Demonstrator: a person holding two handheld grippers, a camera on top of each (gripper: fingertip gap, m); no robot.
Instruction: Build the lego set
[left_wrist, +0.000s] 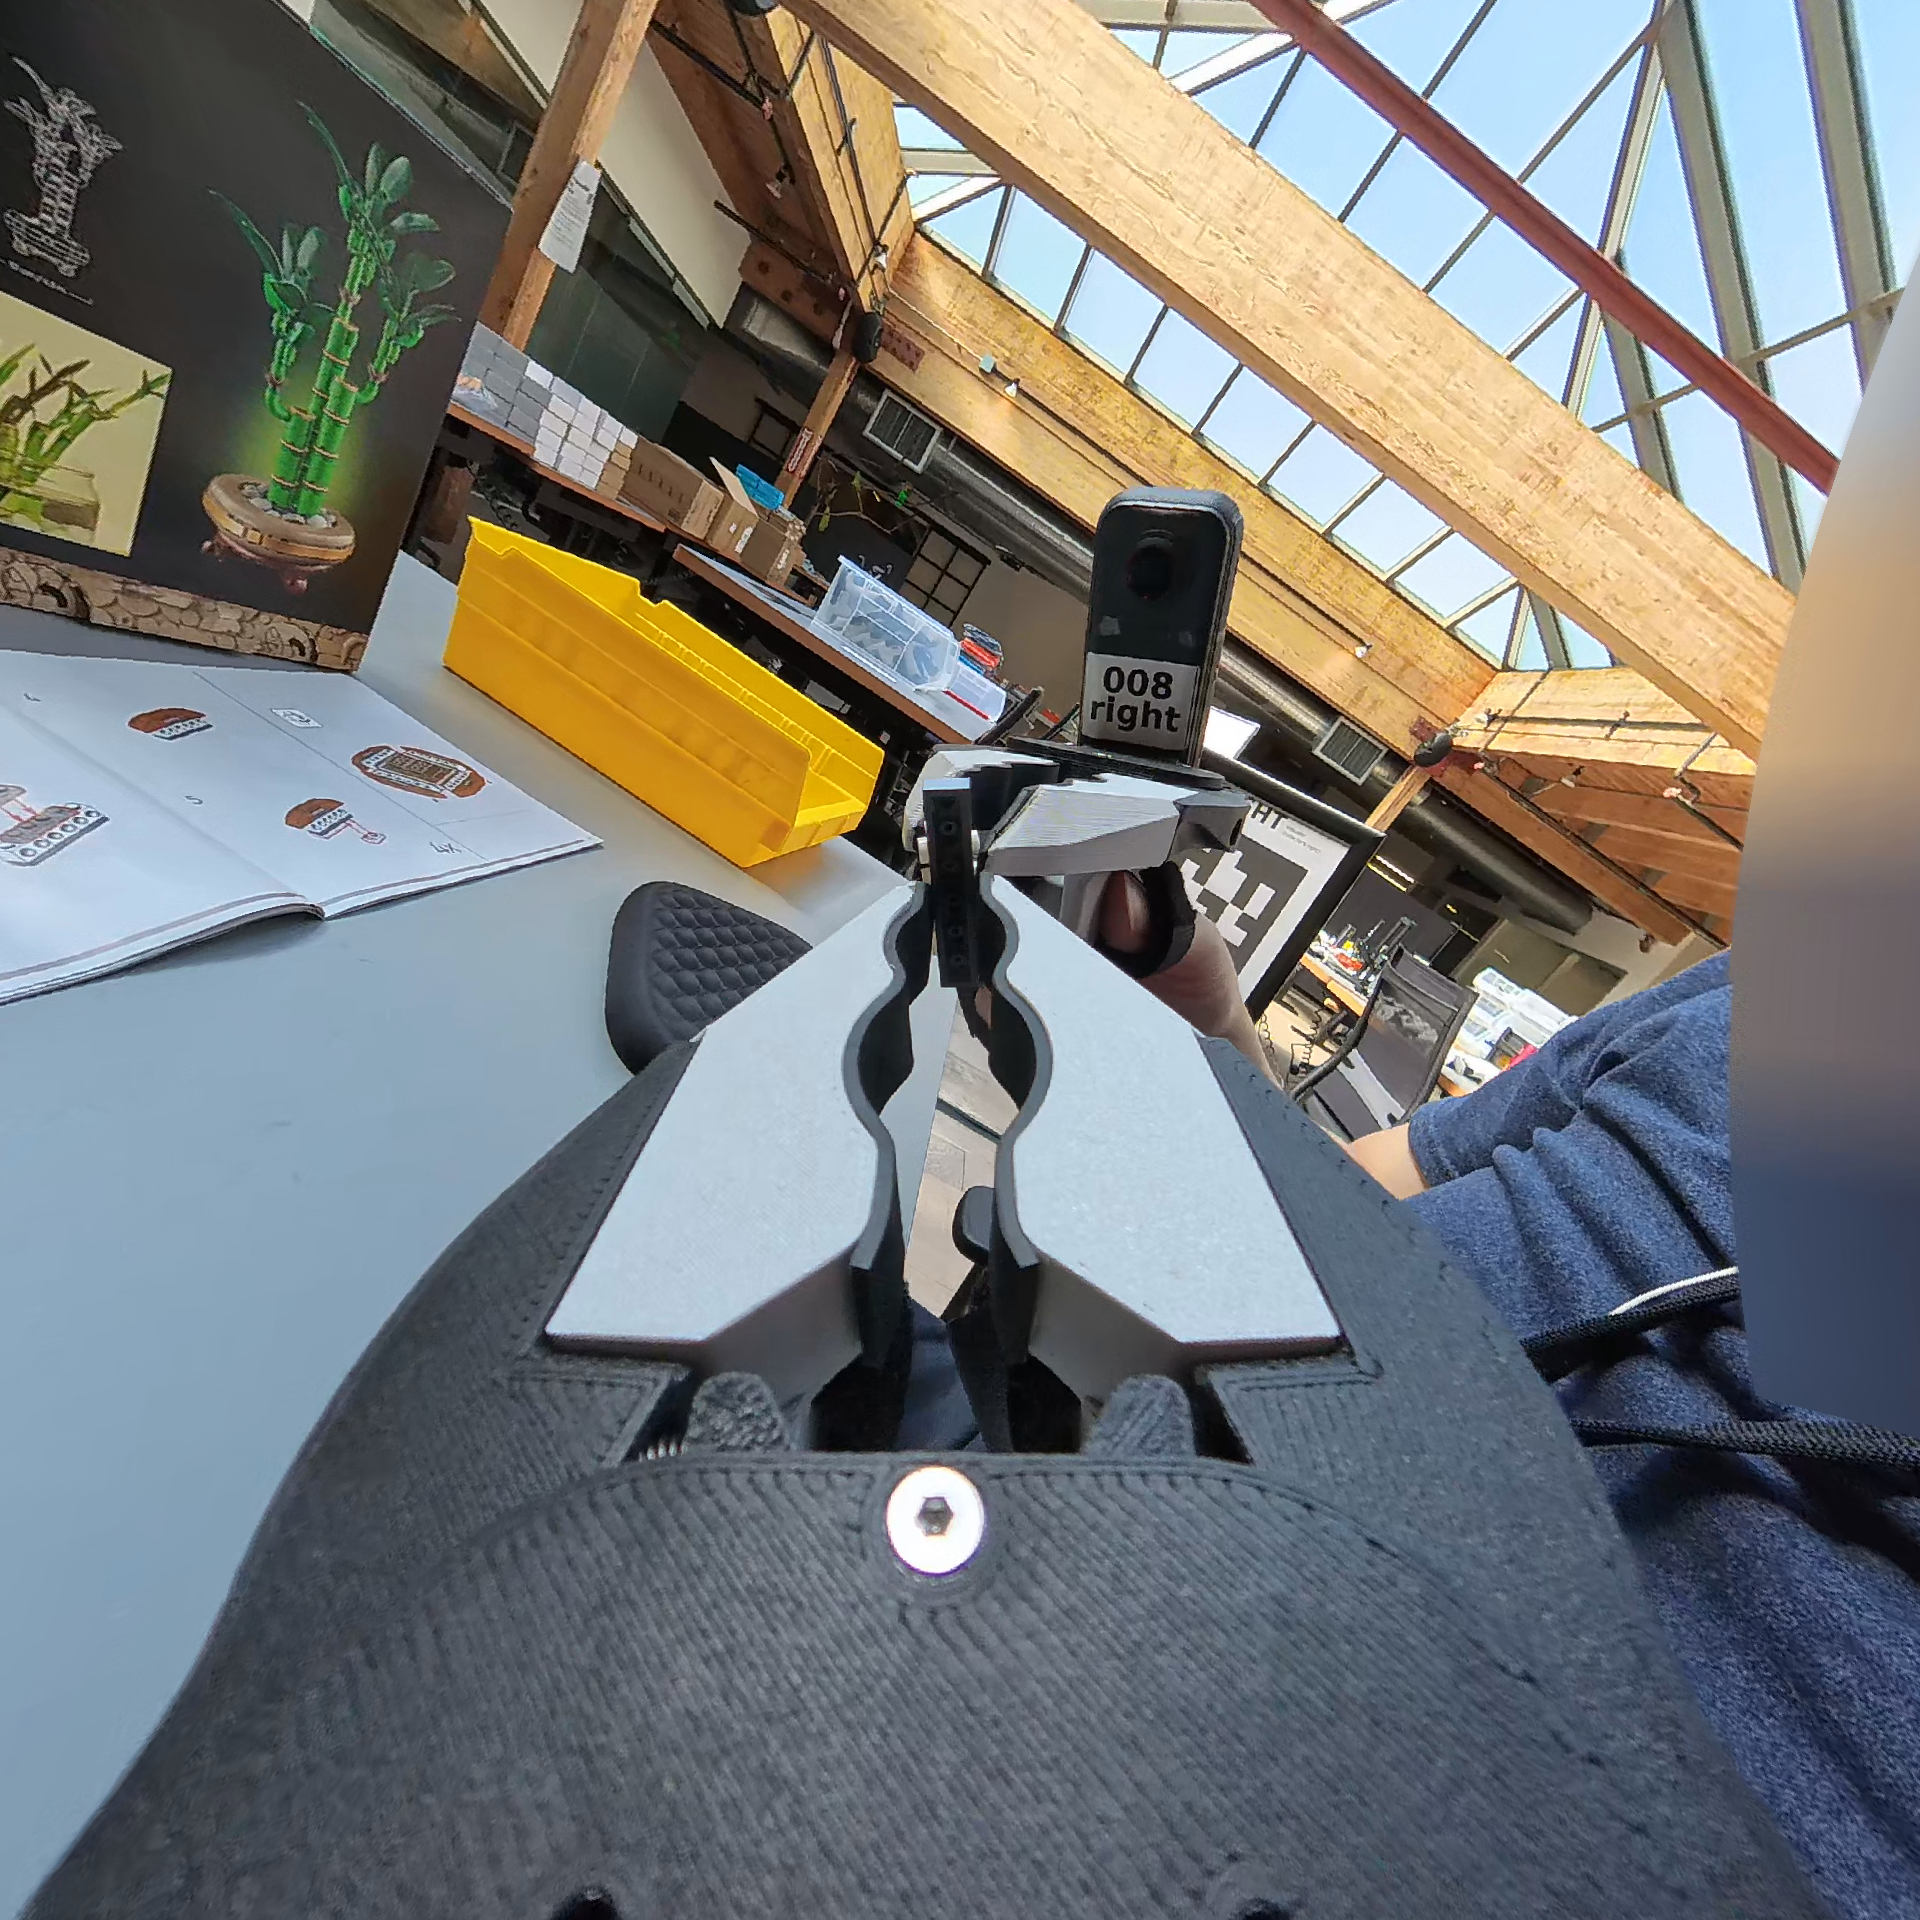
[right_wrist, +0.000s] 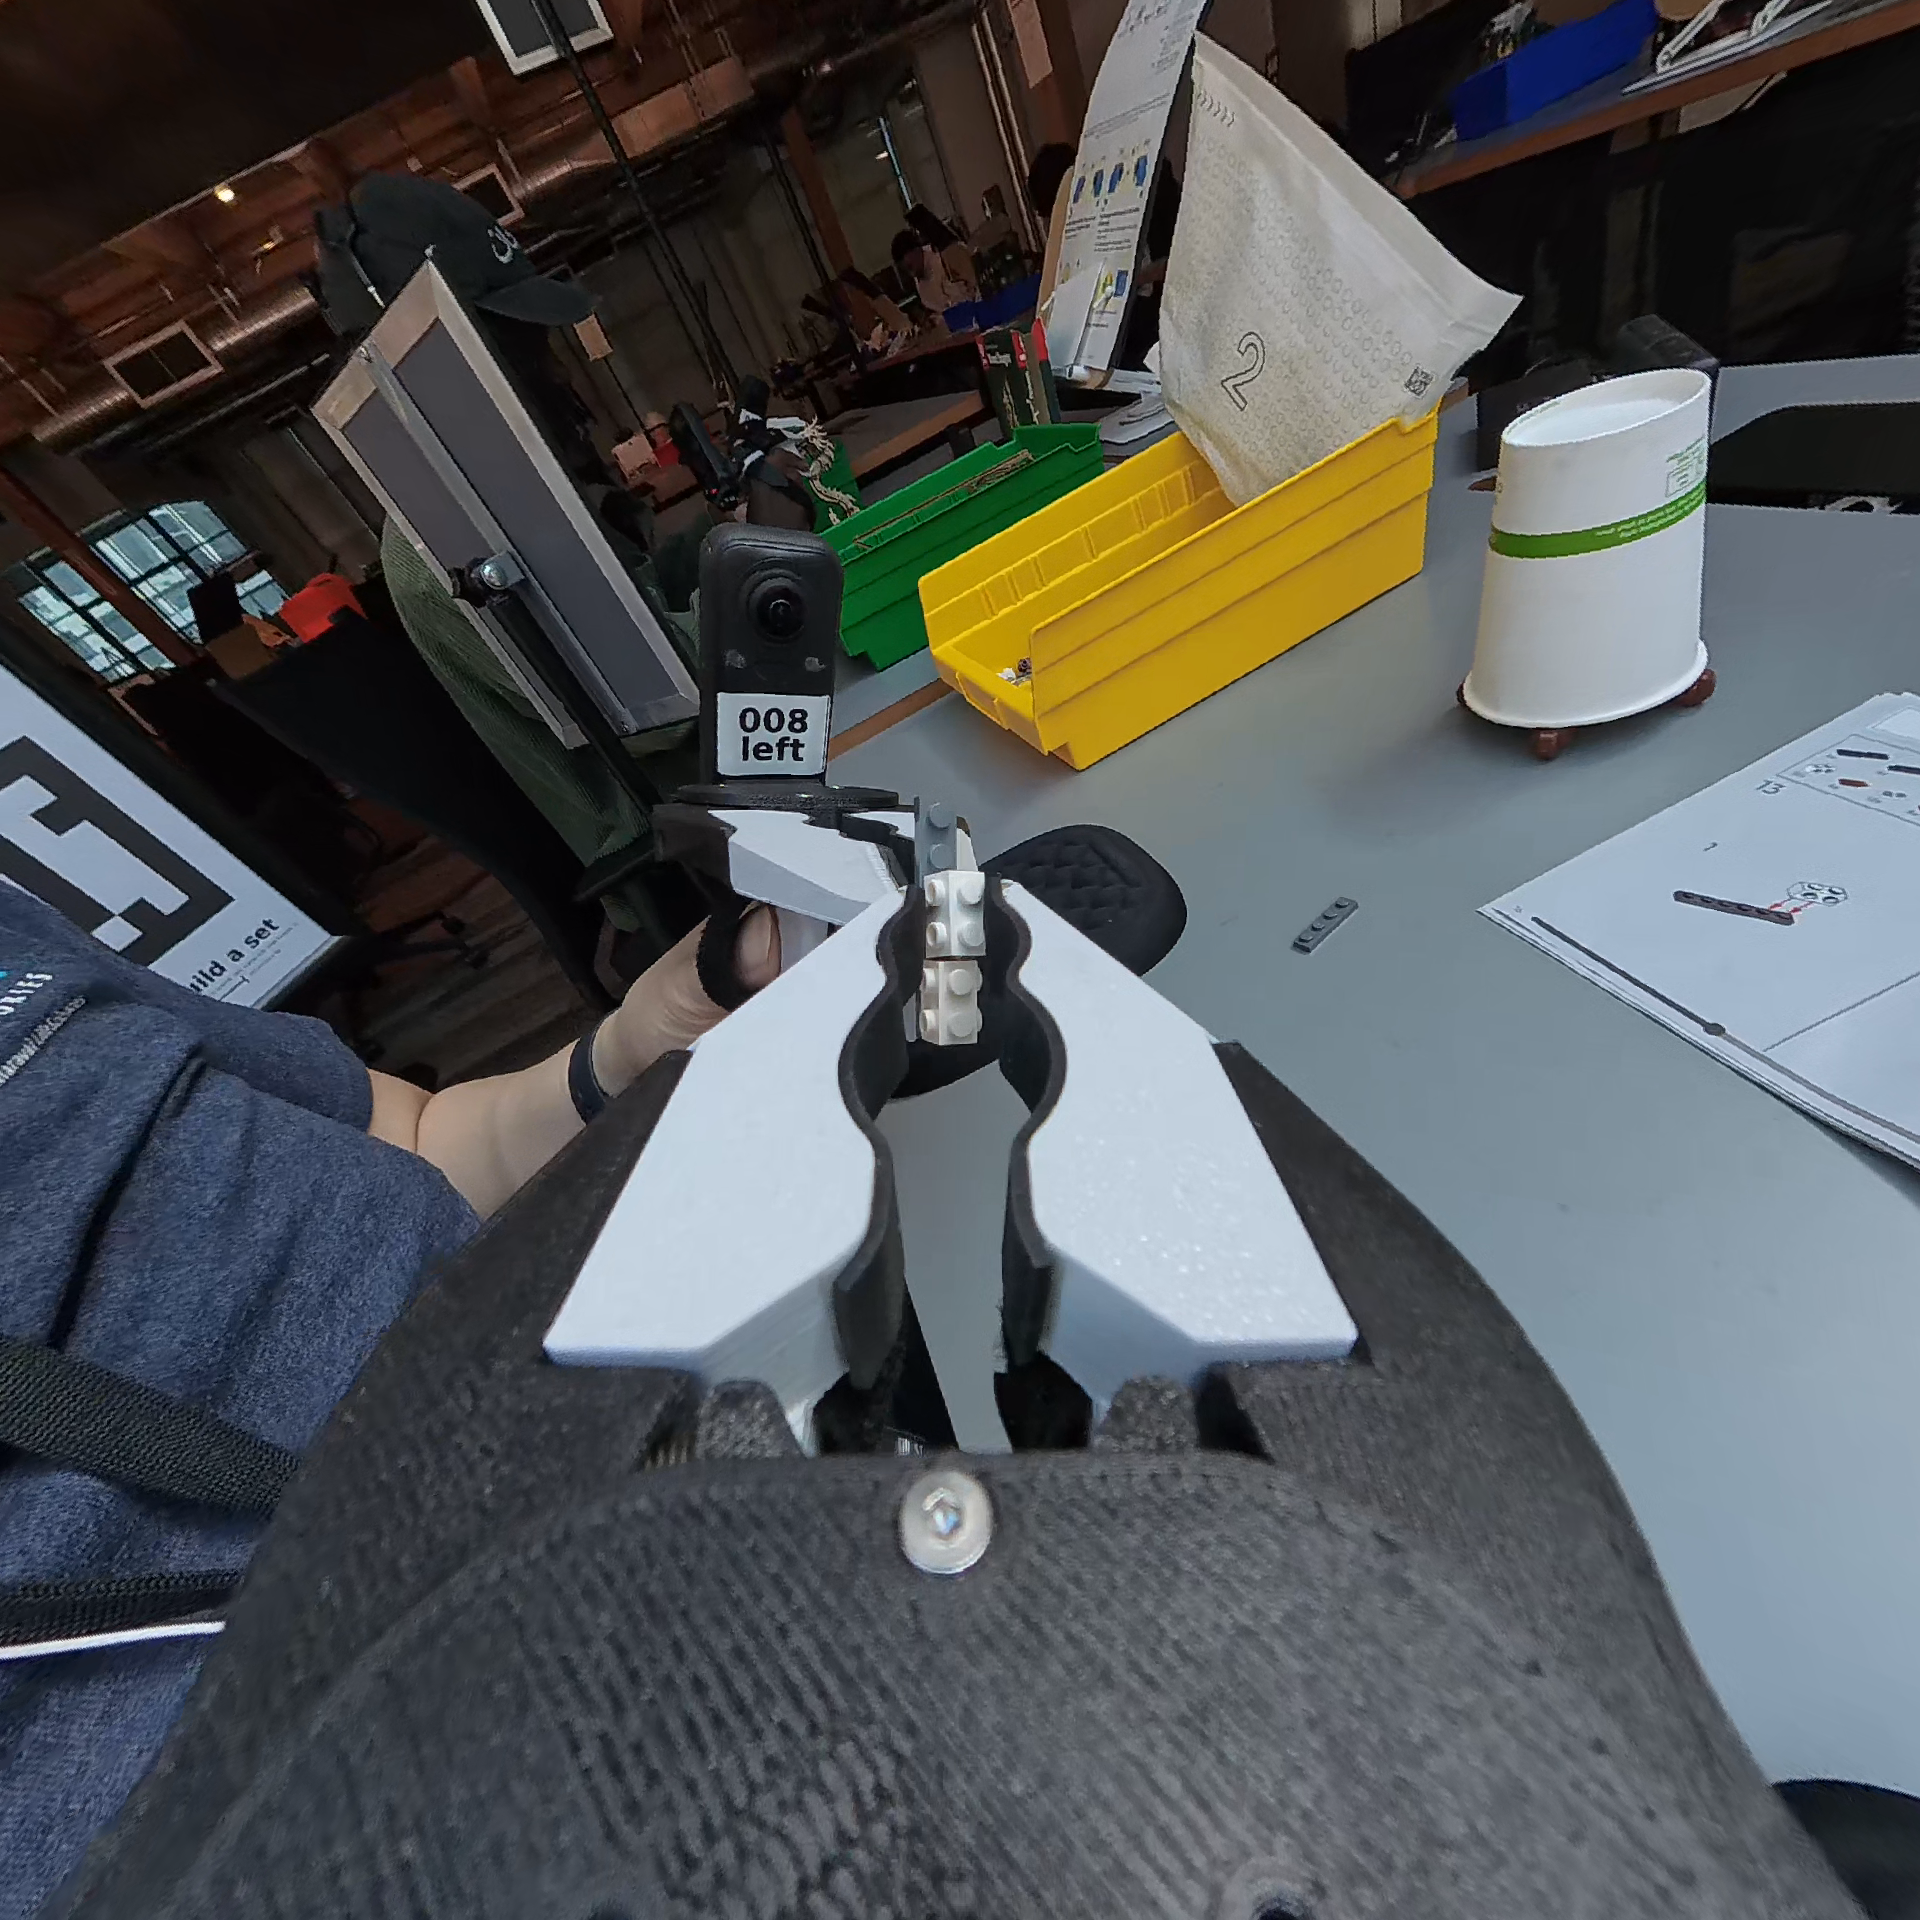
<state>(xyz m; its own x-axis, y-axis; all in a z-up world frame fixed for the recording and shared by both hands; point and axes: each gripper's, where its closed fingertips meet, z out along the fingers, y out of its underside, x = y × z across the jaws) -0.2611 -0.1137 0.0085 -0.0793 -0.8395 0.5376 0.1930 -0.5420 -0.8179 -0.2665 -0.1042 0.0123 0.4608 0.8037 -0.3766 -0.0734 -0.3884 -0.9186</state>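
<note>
1. The left gripper (left_wrist: 951, 940) has its fingers narrowed onto a long dark plate (left_wrist: 954, 894), held upright at the tips; the right gripper (right_wrist: 951, 971) pinches the same assembly from the far side, its fingers narrow around two small white bricks (right_wrist: 954, 961) seated on that plate.
2. Both grippers meet in the air above the near edge of the grey desk (right_wrist: 1351, 1195), tips almost touching; the step in hand looks like pressing the white bricks home on the plate.
3. To do it well, I would keep the plate square to the bricks, squeeze straight along the studs and avoid twisting, since a thin plate could flex or slip.
4. Outward, a spare dark plate (right_wrist: 1325, 924) lies on the desk; the open instruction booklet (right_wrist: 1766, 966) sits beside it.
5. Farther off stand a yellow bin (right_wrist: 1174, 613) holding a numbered paper bag (right_wrist: 1309, 301), and a white paper cup (right_wrist: 1595, 551).
</note>
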